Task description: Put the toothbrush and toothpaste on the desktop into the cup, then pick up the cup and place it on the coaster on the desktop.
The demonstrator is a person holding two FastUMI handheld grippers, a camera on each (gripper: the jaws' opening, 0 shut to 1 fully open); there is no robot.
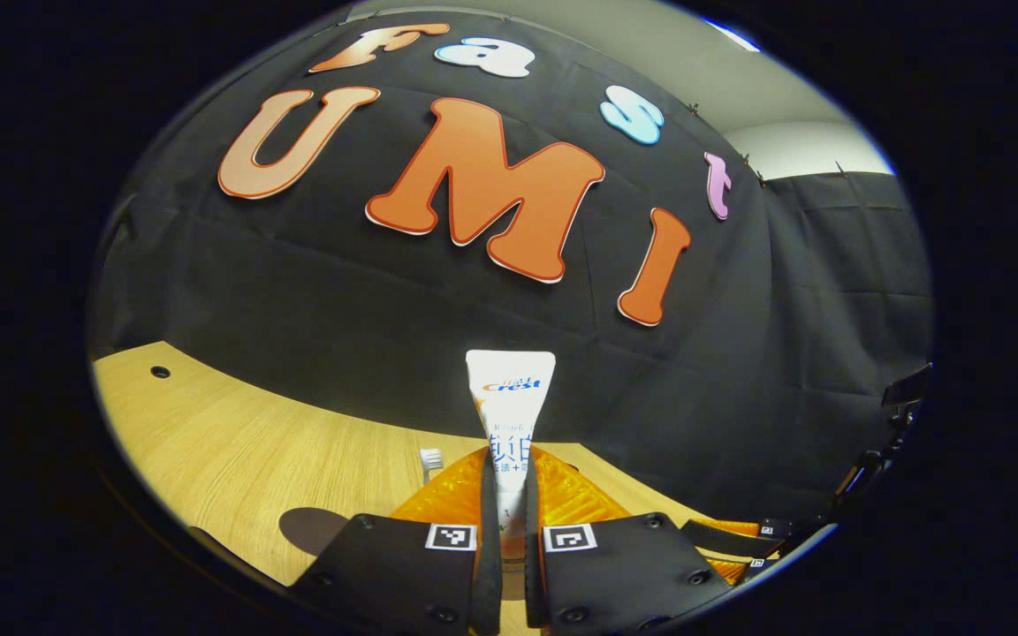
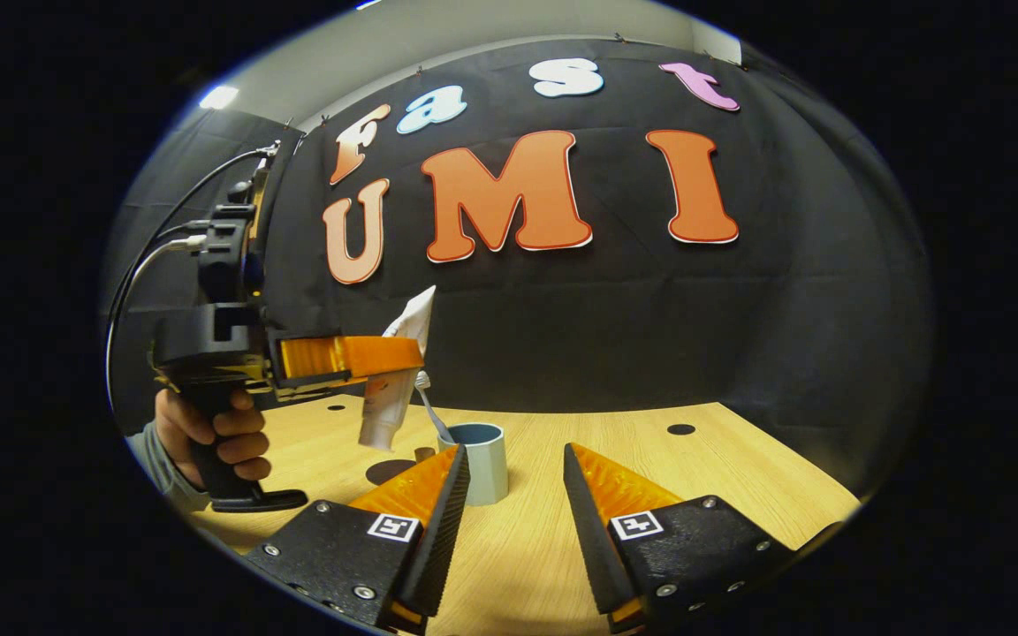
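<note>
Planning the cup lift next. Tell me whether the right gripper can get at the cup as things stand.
Probably yes: the right gripper is open with the cup just ahead, though the left gripper holds the toothpaste above it.

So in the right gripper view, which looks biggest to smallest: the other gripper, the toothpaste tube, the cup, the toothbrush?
As they look in that view:
1. left gripper, largest, though it sits nearer the camera
2. toothpaste tube, held in it
3. cup, close to the tube, so unsure
4. toothbrush, a thin handle standing in the cup
</note>
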